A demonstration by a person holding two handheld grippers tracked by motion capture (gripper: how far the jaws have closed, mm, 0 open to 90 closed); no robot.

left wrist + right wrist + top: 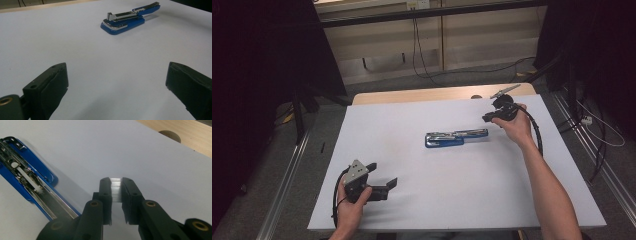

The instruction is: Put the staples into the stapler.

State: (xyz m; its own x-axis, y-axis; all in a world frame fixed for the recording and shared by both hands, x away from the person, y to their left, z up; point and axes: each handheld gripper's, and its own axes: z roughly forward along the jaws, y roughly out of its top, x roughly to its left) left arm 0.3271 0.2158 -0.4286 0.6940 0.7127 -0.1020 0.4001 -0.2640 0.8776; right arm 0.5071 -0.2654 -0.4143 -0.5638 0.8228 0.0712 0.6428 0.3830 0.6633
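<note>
- Pinching a silvery strip of staples (116,190) between its jaws, the right gripper (116,195) hovered just beside the far end of the blue stapler (30,185).
- The stapler (455,137) lay opened flat near the middle of the white desk (412,200), its metal magazine channel facing up.
- Loading would have gone best, I judged, with the strip lined up along that channel before lowering, kept level so it did not snap.
- The grip needed to stay gentle; squeezing harder could have crumbled the strip.
- The left gripper (382,180), jaws spread wide and holding nothing, rested near the desk's front edge, well apart from the stapler (125,21); it could have steadied the base.
</note>
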